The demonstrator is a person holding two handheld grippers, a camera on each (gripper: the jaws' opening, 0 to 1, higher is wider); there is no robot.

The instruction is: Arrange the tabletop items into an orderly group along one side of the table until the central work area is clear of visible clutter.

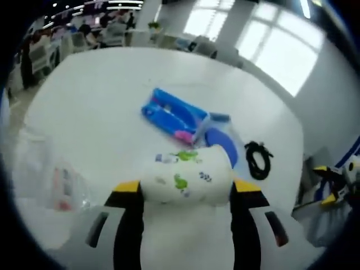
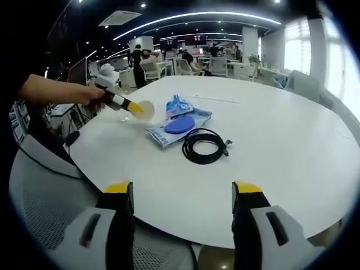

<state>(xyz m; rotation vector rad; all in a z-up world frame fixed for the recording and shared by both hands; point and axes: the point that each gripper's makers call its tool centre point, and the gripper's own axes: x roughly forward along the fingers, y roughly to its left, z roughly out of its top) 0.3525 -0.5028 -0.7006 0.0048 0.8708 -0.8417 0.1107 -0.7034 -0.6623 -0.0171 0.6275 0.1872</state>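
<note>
Fingers of the left gripper (image 1: pixel 185 192) clamp a white printed cup (image 1: pixel 187 180) above the bench (image 2: pixel 281 129); right gripper (image 2: pixel 183 194) fingers stand apart, near the black cable (image 2: pixel 203 145).

- Left gripper (image 1: pixel 185 194): black jaws, yellow tips, pale grey housings with dark slots at 5 and 7 o'clock.
- Right gripper (image 2: pixel 183 197): same black jaws, yellow tips, grey slotted housings.
- Bare forearm (image 2: pixel 53 90) at 9 o'clock.

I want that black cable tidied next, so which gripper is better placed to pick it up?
Probably the right. The right gripper is open and empty, with the black cable straight ahead on the table. The left gripper is shut on a white printed packet.
</note>
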